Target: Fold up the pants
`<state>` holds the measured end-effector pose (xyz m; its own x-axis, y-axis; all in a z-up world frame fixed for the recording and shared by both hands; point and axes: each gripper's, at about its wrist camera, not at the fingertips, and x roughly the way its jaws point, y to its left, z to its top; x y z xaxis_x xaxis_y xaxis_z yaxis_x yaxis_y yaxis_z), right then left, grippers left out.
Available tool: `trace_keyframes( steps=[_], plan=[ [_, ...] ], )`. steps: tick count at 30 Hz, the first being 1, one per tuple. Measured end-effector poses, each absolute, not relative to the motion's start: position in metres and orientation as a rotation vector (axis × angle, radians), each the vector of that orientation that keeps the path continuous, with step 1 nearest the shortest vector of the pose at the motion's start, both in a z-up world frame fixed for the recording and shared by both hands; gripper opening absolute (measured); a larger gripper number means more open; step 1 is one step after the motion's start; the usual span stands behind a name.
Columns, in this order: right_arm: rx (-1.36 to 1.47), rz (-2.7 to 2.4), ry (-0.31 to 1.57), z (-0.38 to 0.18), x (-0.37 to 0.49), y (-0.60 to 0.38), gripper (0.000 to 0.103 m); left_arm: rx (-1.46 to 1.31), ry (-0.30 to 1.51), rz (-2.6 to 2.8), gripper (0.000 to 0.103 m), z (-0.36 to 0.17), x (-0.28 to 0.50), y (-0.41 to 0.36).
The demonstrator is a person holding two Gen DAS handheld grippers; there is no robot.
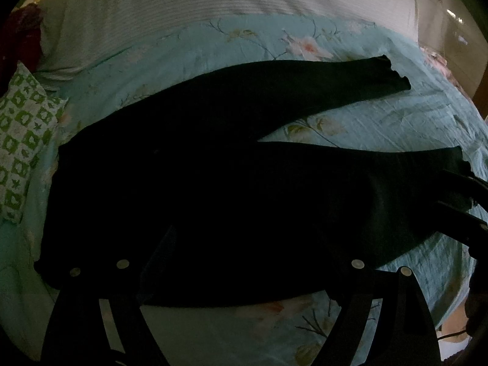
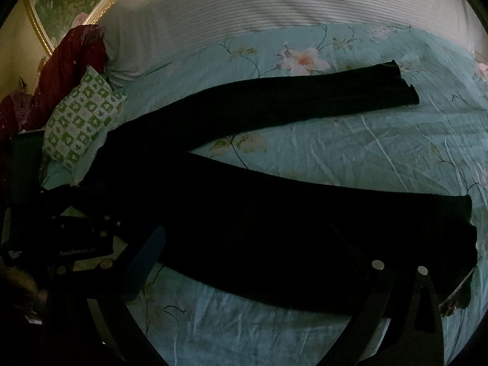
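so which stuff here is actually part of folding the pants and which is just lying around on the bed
Part of the job:
- black pants, spread flat, legs apart
- left gripper
- right gripper
- floral bedsheet, the work surface

Just lying about:
- green-and-white pillow
- dark red cloth
- striped white blanket

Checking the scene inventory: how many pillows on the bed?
1: a green-and-white patterned pillow at the left end of the bed, beside the waistband of the black pants. More may be hidden outside the frame.
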<state>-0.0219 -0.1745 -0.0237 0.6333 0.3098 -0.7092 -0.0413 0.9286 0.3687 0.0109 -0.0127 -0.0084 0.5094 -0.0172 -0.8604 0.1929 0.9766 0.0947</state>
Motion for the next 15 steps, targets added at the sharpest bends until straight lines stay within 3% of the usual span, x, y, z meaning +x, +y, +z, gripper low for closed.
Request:
trace_keyframes(
  steps=[15],
  plan=[
    [0.37, 0.182, 0.858, -0.02, -0.005, -0.198, 0.101, 0.213, 1.052, -0.136, 0.086, -0.007, 0.042, -0.014]
  ],
)
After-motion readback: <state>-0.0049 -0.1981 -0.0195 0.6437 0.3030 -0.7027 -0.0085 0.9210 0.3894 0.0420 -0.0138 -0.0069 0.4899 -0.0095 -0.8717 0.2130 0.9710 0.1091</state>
